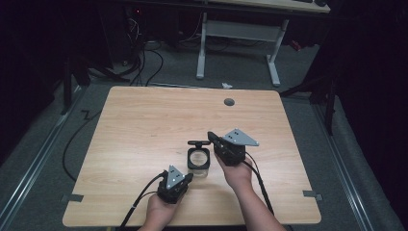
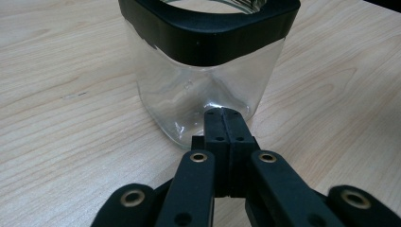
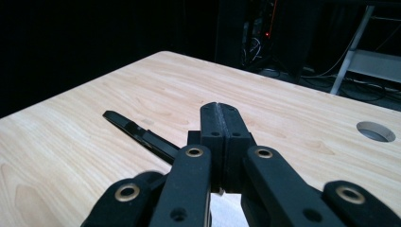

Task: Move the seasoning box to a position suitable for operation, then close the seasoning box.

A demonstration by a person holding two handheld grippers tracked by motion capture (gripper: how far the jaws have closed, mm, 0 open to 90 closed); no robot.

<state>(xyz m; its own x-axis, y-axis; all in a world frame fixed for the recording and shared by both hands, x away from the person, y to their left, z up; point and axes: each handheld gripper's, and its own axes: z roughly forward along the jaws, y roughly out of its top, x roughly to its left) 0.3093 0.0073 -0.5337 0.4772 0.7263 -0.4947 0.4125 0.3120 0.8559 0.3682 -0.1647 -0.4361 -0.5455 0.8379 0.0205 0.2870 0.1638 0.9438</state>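
Both grippers, left [image 2: 222, 118] & right [image 3: 222, 113], are seen clenched w/ nothing held, so jar [image 2: 208, 61] and lid [image 3: 137, 132] are judged not yet handled.

Light wooden table [image 1: 144, 125] with round cable hole [image 1: 229, 102], white-legged desk [image 1: 272, 57] behind (cables on floor)

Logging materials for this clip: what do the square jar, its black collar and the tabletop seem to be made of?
Jar: clear glass or hard plastic; the wood grain shows through and its edges glint. Collar: matte black, probably plastic or rubber; barely any shine. Tabletop: pale wood-grain surface, likely laminate; smooth and even.
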